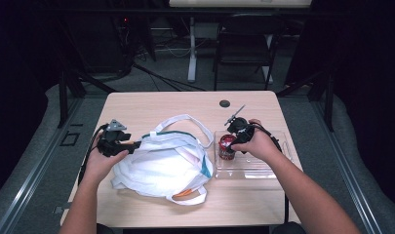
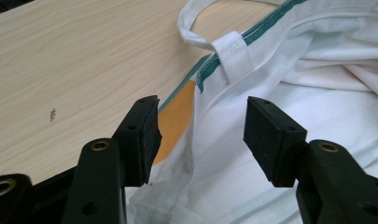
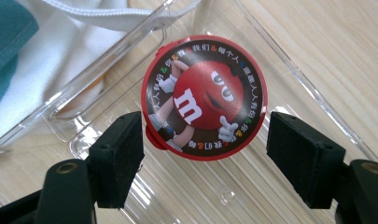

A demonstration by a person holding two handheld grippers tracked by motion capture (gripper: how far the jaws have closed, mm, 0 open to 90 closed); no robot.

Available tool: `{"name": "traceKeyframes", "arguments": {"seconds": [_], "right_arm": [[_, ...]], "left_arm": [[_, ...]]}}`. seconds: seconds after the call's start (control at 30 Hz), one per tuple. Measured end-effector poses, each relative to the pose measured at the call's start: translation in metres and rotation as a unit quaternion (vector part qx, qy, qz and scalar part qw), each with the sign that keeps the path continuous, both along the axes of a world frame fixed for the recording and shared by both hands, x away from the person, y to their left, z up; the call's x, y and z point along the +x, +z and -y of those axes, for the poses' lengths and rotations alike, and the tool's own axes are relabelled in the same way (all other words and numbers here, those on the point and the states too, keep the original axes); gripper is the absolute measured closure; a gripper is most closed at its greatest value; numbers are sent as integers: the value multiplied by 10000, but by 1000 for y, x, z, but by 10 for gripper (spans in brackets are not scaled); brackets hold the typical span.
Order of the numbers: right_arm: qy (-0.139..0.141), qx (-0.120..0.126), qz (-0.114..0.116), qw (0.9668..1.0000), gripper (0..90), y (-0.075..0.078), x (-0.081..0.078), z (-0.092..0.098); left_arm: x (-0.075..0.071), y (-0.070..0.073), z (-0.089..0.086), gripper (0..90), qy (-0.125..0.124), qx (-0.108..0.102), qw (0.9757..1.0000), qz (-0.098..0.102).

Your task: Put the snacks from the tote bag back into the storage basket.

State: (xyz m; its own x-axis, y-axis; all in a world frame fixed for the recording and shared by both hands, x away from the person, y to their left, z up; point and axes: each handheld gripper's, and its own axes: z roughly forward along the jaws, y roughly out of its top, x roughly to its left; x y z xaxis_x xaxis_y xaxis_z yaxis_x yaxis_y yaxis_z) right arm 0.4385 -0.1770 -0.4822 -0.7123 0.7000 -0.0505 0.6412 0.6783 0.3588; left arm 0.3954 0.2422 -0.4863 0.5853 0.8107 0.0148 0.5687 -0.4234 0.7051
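Currently right gripper (image 3: 203, 154) wide open, round red M&M's candy tub (image 3: 204, 97) centred between jaws, untouched; left gripper (image 2: 200, 135) open astride white cloth bag (image 2: 289, 93) edge, frame centre.

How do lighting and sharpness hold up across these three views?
High view: table lit, surroundings dark, slightly soft. Left gripper view: cloth bag sharp and evenly lit. Right gripper view: candy tub crisp, with glare streaks on the clear tray.
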Motion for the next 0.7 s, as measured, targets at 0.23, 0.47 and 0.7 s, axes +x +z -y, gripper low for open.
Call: {"name": "traceKeyframes", "arguments": {"seconds": [0.23, 0.47, 0.7], "right_arm": [[11, 13, -68, 10000, 269, -7, 0, 1], [32, -80, -86, 9999, 279, -11, 1, 0], [8, -23, -65, 10000, 281, -14, 1, -1]], "left_arm": [[1, -1, 0, 453, -5, 25, 10000, -1], [1, -1, -1, 453, -7, 27, 10000, 1], [1, -1, -1, 453, -1, 30, 10000, -5]]}}
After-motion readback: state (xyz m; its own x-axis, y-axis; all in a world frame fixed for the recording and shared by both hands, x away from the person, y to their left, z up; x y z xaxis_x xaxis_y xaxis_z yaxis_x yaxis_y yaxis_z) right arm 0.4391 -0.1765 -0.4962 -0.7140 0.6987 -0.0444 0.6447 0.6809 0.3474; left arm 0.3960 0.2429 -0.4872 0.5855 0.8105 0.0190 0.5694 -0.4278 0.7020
